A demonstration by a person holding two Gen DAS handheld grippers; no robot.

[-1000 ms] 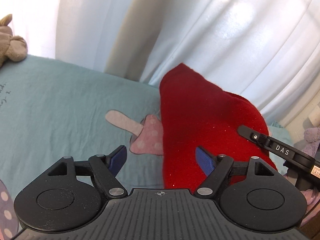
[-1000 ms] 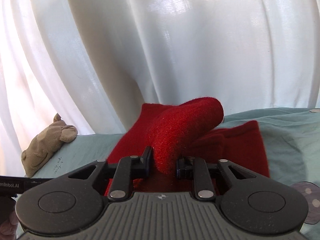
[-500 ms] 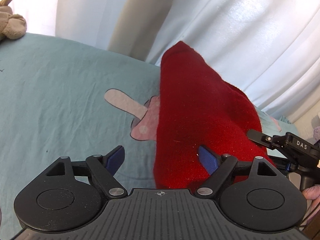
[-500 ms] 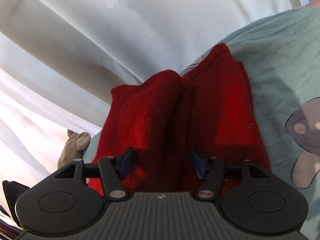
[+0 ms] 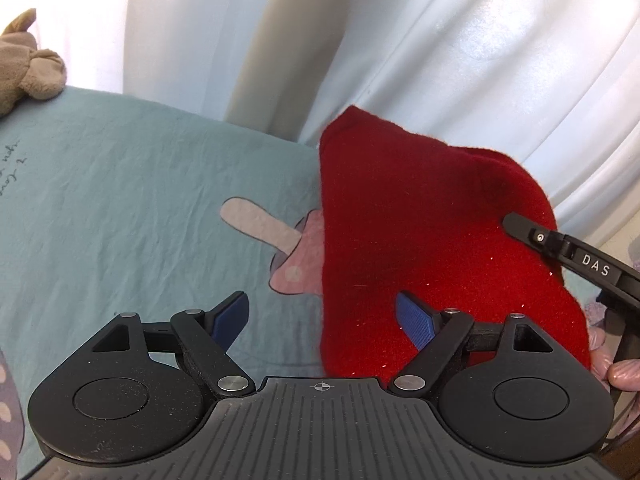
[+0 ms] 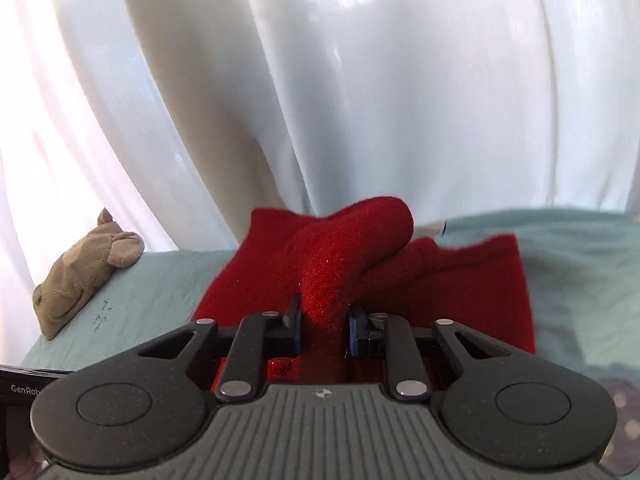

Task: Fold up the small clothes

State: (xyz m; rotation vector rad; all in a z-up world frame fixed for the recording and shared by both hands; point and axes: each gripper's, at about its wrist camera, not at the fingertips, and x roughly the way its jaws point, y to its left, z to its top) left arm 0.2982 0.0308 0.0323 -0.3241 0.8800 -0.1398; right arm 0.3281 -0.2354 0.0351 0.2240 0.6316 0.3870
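Observation:
A small red fleece garment [image 5: 432,240] lies on the teal bed sheet [image 5: 120,208], partly folded over itself. My left gripper [image 5: 322,314] is open and empty; its right blue pad [image 5: 414,318] is over the garment's near left edge. My right gripper [image 6: 323,326] is shut on a raised fold of the red garment [image 6: 344,252] and holds it lifted above the rest of the cloth. The right gripper's body also shows in the left wrist view [image 5: 576,256] at the garment's right side.
White curtains [image 6: 320,100] hang close behind the bed. A tan plush toy [image 6: 84,268] lies at the far left of the sheet, also in the left wrist view [image 5: 24,68]. A mushroom print [image 5: 280,248] lies beside the garment. Dotted grey cloth [image 6: 616,408] lies near right.
My right gripper was open over the flat garment half a second ago; now it is shut on a fold and has lifted it. My left gripper stayed open and shifted slightly.

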